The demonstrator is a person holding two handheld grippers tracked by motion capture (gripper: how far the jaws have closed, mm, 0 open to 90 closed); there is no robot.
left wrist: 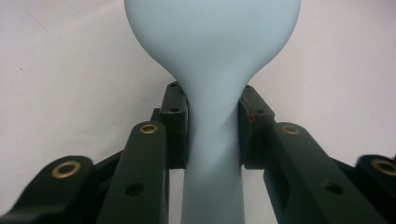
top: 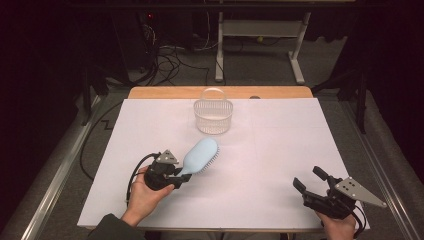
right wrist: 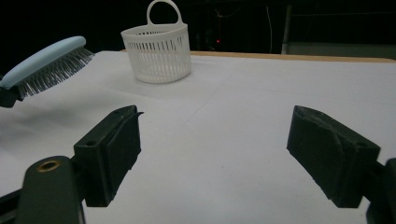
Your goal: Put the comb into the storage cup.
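Hairbrush look: 1 pale blue hairbrush [top: 200, 155], smooth rounded oval back, narrow neck running into a straight handle; dark pin bristles on the underside, seen edge-on in the right gripper view [right wrist: 51, 65].
Hairbrush place: held clear of the white table cover [top: 260, 150], head tilted up and pointing toward the basket, well short of it; bristles face down and to the right in the high view.
Left gripper: left gripper [top: 176, 176] clamped on the hairbrush handle; in the left gripper view both pads press the neck from either side [left wrist: 212, 135], just below where it widens into the head.
Left hand: left hand [top: 145, 192] wraps the gripper body from below; dark cable loops off its left side.
Right gripper: right gripper [top: 310, 181] has its jaws wide apart, nothing between them; it sits low near the front right corner of the cover, well apart from the brush. Grey 3-cornered plate on top.
Basket: 1 white slotted basket [top: 213, 115] with a loop handle, upright near the far edge of the cover, centre.
Counts: 1 hairbrush, 1 basket, 2 grippers, 2 hands.
Table: wooden table edge [top: 165, 92] shows beyond the white cover.
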